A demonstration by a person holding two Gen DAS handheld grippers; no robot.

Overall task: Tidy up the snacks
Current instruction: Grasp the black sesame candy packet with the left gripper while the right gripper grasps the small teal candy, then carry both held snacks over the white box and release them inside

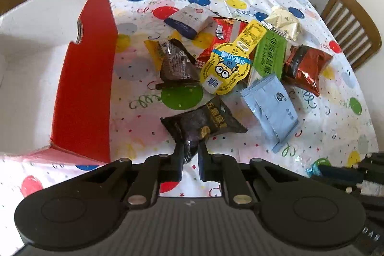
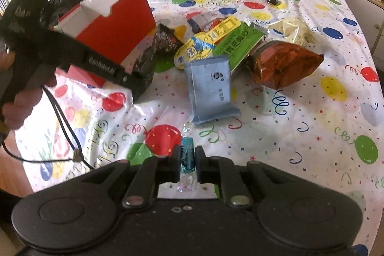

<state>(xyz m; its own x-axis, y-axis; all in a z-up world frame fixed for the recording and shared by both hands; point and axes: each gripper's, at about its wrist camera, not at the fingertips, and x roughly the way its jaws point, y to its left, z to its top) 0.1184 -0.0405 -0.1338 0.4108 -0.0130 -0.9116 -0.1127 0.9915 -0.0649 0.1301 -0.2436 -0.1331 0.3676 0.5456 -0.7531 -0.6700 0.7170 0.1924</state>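
While both your hands are already loaded, the relation that decides the coming move is where the red carton (image 1: 84,78) stands: it is at the far left of the bench (image 1: 312,131), open at the top, with its white inner walls showing.

Your left gripper (image 1: 190,155) is pinched on the lower end of a black snack packet (image 1: 204,124), and the packet's long axis runs away from the jaws, toward the pile. The carton lies just to the left of this gripper, so I judge that the left hand is the nearer one and has the shorter way.

In the middle lies the pile: a yellow Minions pack (image 1: 225,66), a green packet (image 1: 270,56), a light blue pouch (image 1: 271,109) and a brown-red bag (image 1: 304,66), still on the bench.

At the right, your right gripper (image 2: 188,157) is closed on a small teal candy (image 2: 187,155) with clear twisted ends, upright between the jaws. From there the carton is far to the left, past your left gripper.
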